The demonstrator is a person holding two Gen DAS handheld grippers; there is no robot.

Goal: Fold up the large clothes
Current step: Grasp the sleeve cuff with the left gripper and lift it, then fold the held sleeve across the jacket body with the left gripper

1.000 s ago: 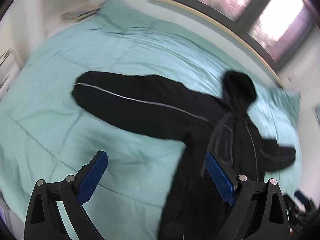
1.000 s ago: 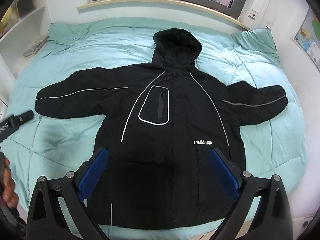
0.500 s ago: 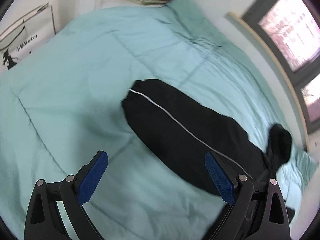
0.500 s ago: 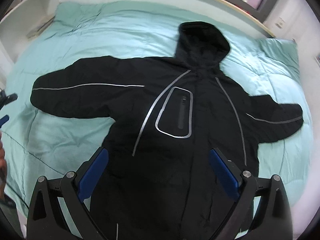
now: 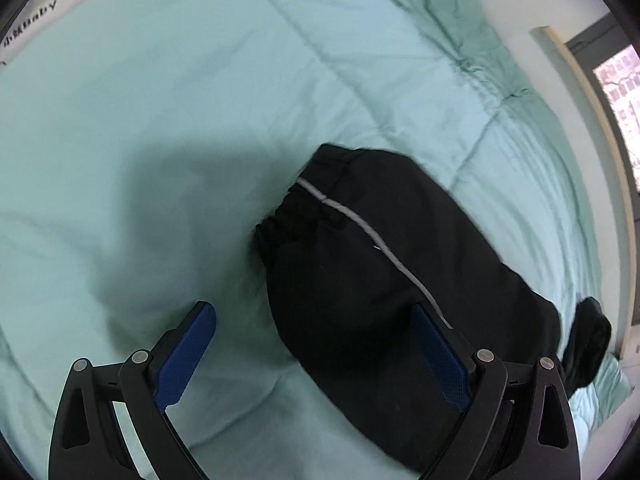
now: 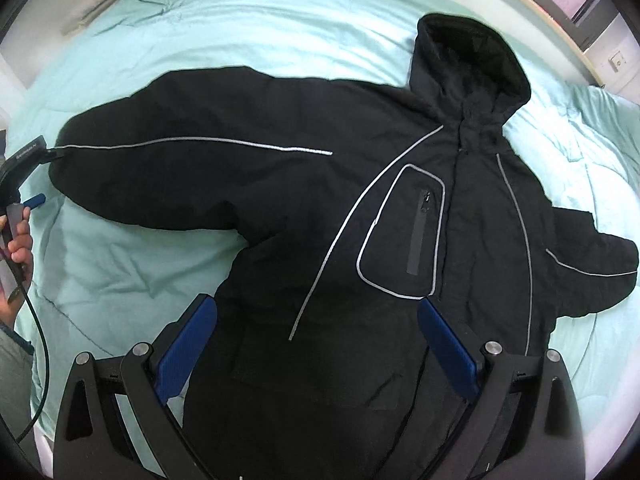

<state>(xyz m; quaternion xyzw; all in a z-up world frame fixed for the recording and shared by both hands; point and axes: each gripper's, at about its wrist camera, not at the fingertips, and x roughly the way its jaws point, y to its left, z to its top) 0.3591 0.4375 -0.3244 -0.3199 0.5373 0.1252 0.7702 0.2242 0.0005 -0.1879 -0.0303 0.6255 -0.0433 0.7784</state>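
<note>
A black hooded jacket (image 6: 400, 240) with grey reflective piping lies spread flat, front up, on a mint-green bed. Its left sleeve (image 5: 380, 248) stretches out sideways, with the elastic cuff (image 5: 280, 220) at its end. My left gripper (image 5: 316, 344) is open and hovers just above that sleeve, close to the cuff; it also shows at the left edge of the right wrist view (image 6: 28, 184), at the cuff. My right gripper (image 6: 320, 340) is open and empty above the jacket's lower body. The hood (image 6: 468, 56) points toward the window.
The mint-green quilt (image 5: 160, 100) covers the whole bed. A window sill (image 6: 560, 28) runs along the far side. A white shelf with books (image 6: 92, 12) stands at the far left. A person's hand (image 6: 18, 248) holds the left gripper.
My left gripper has swung left and come down close to the left sleeve's cuff. My right gripper has moved lower and nearer over the jacket's body. Both stay open.
</note>
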